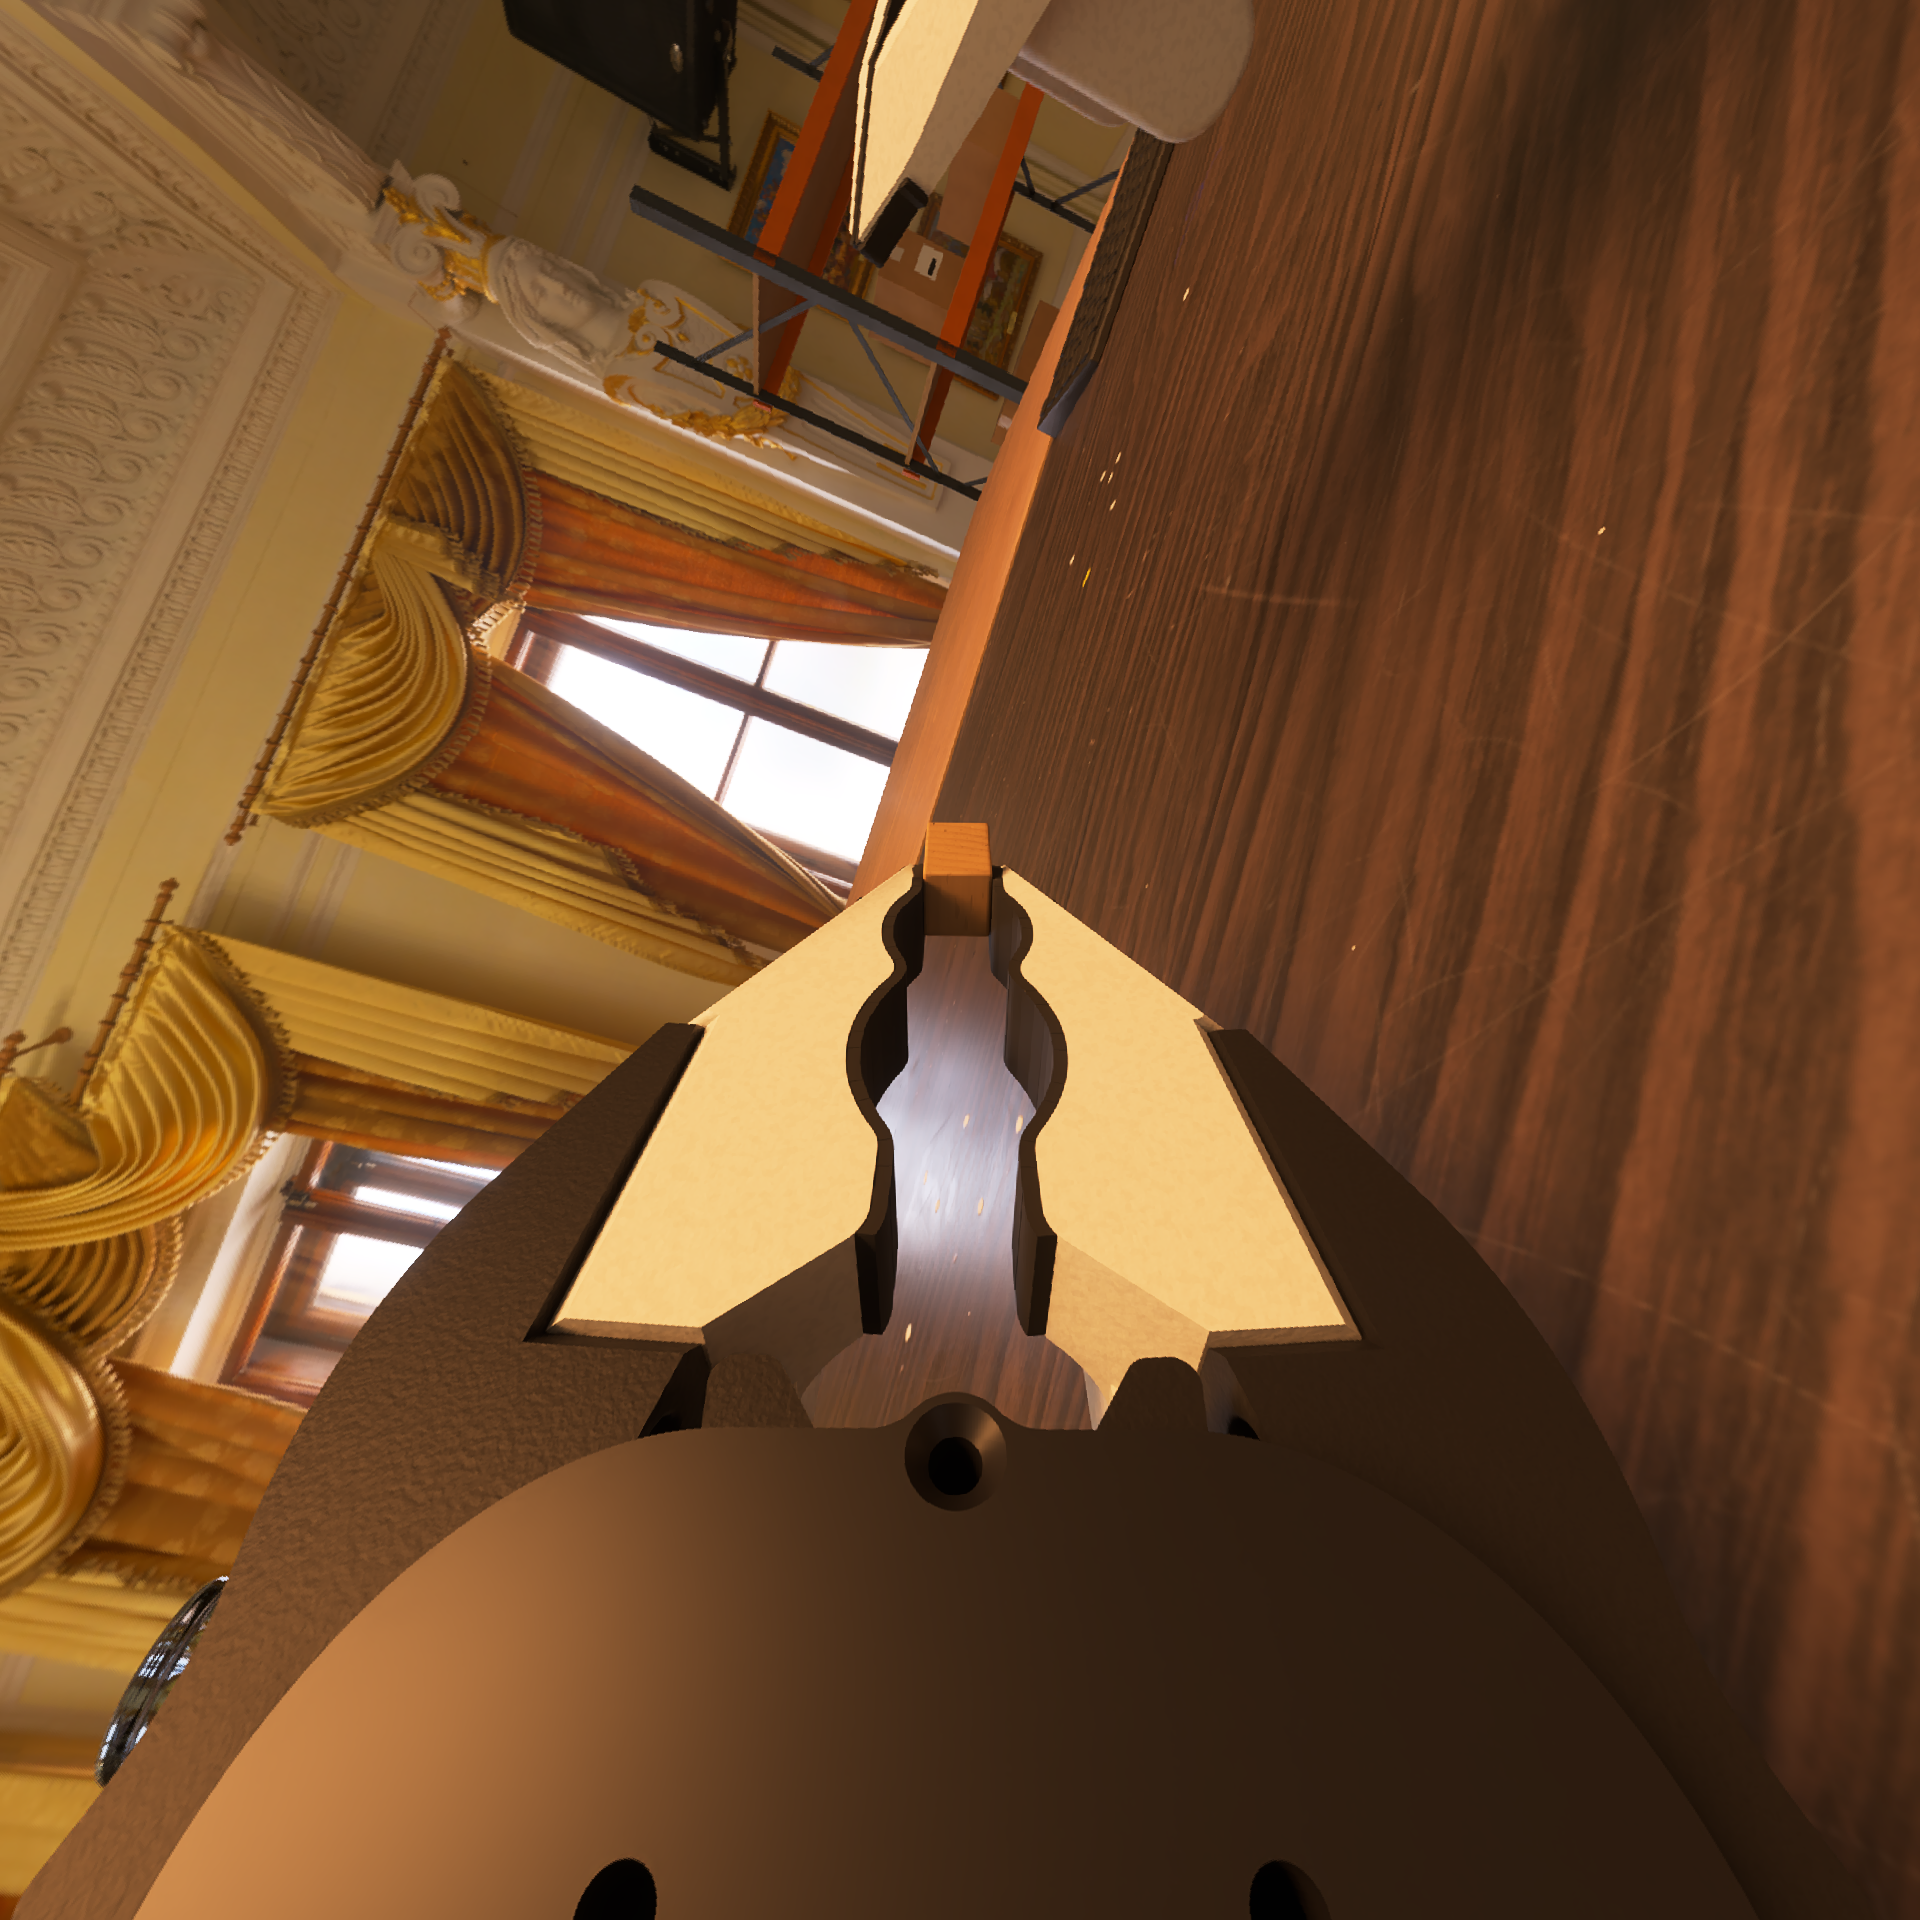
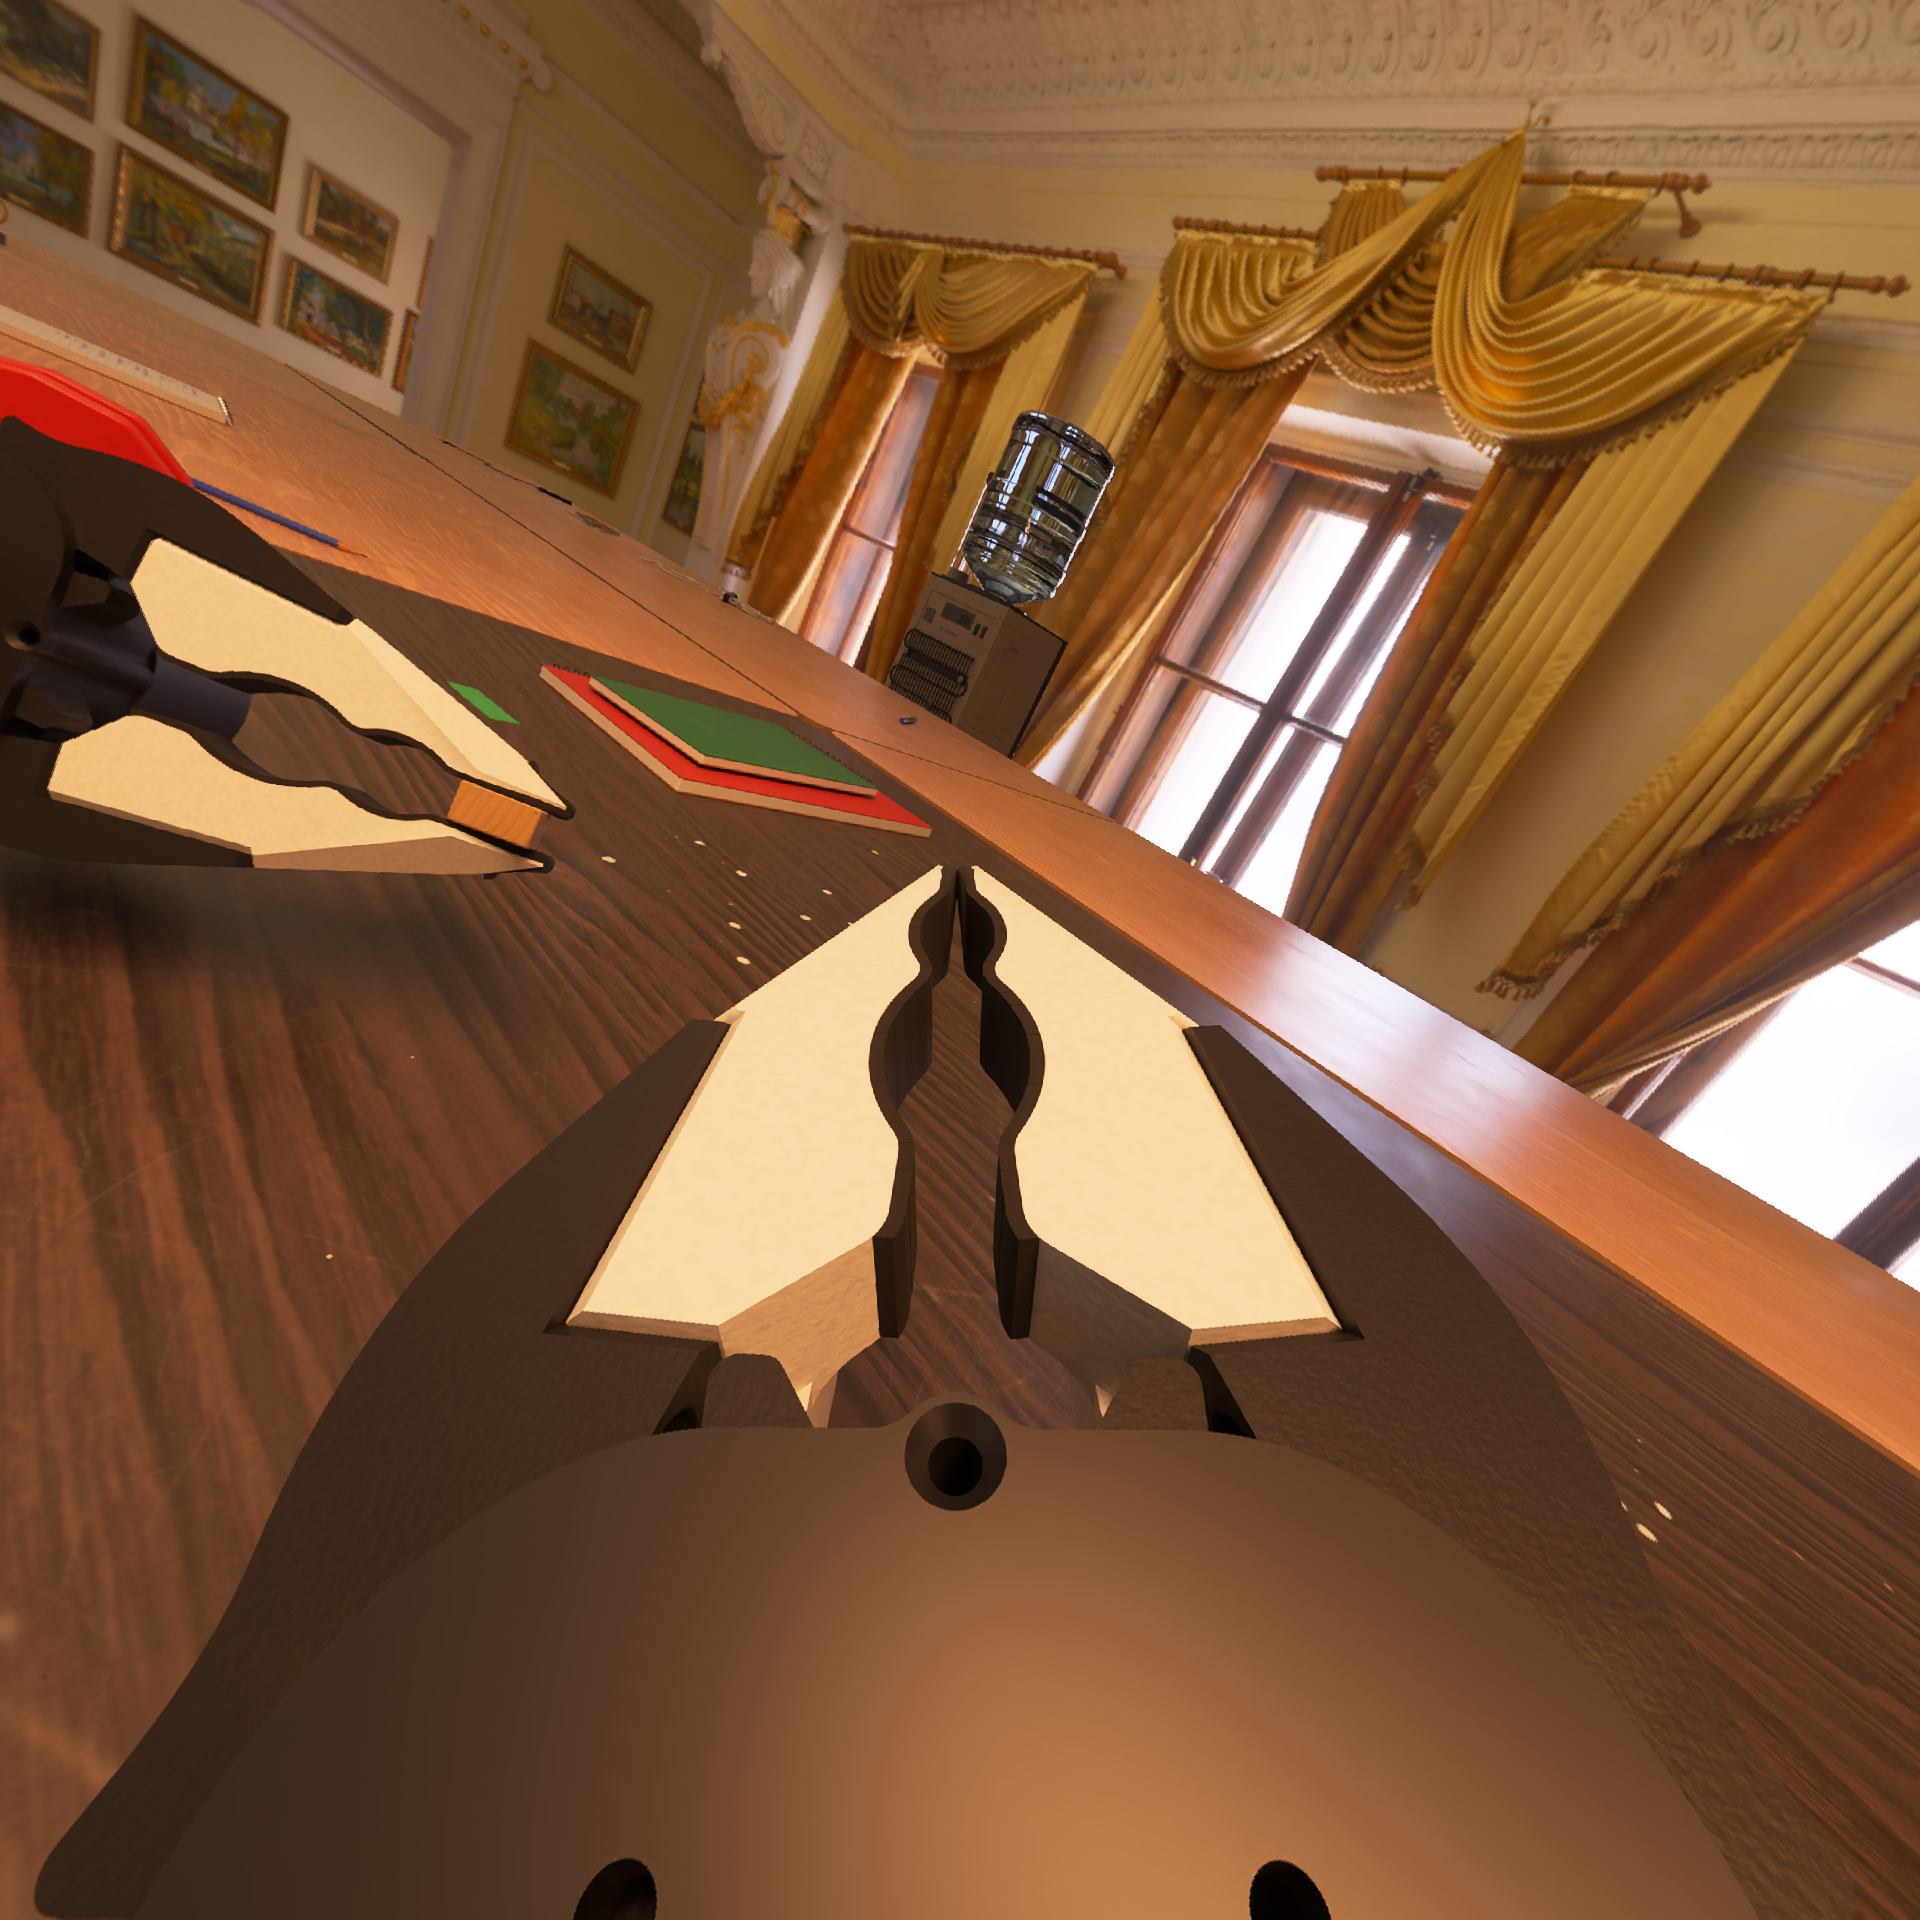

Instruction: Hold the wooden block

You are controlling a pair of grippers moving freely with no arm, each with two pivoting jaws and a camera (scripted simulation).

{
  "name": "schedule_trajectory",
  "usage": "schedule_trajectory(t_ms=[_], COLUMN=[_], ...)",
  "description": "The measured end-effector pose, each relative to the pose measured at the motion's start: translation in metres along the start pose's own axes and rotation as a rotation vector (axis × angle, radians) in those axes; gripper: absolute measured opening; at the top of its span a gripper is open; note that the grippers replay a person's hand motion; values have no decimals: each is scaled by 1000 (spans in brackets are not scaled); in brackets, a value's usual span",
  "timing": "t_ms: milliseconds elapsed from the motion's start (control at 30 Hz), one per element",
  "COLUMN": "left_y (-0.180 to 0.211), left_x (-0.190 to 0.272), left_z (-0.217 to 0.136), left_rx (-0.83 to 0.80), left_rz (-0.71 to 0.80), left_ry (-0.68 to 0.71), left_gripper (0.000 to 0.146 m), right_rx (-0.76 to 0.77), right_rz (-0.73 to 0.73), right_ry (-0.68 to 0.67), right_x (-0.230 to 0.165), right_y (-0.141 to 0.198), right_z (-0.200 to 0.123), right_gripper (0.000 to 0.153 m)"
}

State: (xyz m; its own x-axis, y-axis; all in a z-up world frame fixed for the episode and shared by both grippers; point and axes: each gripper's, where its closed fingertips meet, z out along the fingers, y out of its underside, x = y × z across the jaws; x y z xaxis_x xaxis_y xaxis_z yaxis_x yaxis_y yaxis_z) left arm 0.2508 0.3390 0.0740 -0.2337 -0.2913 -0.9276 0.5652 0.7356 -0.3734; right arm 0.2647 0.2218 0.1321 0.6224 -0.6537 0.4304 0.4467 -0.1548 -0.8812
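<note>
The small light wooden block (image 1: 957, 879) sits clamped between the tips of my left gripper (image 1: 957, 891), which is shut on it just above the dark wooden table (image 1: 1455, 831). In the right wrist view the left gripper (image 2: 535, 826) shows at the left, lying sideways with the wooden block (image 2: 497, 810) between its fingertips. My right gripper (image 2: 957, 881) is shut and empty, its tips pressed together over the table (image 2: 312, 1091), a little to the right of the block. The right gripper's finger shows at the top of the left wrist view (image 1: 935, 94).
A red board with a green board on top (image 2: 727, 753) lies beyond the grippers, with a small green square (image 2: 484, 702) beside it. A red object (image 2: 73, 416), a blue pencil (image 2: 270, 516) and a ruler (image 2: 125, 369) lie at far left. The table's edge (image 2: 1455, 1060) runs along the right.
</note>
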Motion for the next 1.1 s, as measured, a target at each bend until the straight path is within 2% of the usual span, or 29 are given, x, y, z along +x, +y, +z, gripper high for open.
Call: schedule_trajectory(t_ms=[1100], left_y=[-4], left_x=[6], left_z=[1], left_rx=[9], left_rz=[41], left_ry=[23], left_gripper=[11], right_rx=[-1], right_rz=[-50], right_ry=[-54], right_x=[-11], right_y=[1], right_z=[0], right_gripper=[0])
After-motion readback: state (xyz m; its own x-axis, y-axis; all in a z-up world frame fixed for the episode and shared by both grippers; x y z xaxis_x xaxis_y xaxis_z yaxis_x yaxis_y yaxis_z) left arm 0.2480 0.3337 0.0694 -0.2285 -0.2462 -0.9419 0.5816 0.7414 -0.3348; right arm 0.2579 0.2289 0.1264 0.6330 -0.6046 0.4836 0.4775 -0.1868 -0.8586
